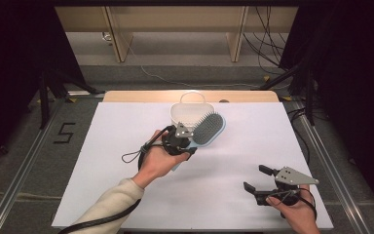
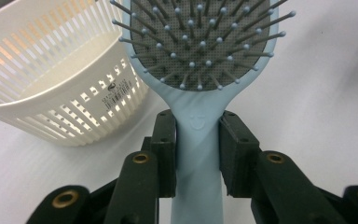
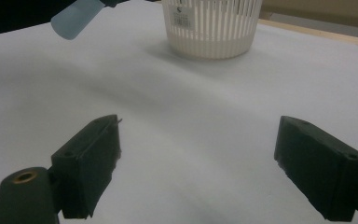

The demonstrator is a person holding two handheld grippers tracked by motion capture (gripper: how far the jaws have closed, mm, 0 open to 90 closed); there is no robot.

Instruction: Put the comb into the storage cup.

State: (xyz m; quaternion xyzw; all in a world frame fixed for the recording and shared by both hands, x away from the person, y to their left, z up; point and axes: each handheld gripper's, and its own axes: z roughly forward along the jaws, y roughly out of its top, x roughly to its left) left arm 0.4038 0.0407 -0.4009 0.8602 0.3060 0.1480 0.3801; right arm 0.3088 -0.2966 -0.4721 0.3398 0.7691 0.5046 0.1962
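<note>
The left gripper [image 1: 187, 141] clamps its jaws on the neck of a pale blue brush [image 2: 200, 60], lifted off the desk just beside the white slatted basket [image 1: 187, 113], bristles up; gripping at the neck probably keeps the head steady for dropping it in. The right gripper [image 1: 255, 180] sits near the desk's right front, well apart, jaws wide and holding nothing, likely just waiting. The desk [image 1: 126, 195] is covered in plain white; around it are grey floor, dark stands and loose cables.
</note>
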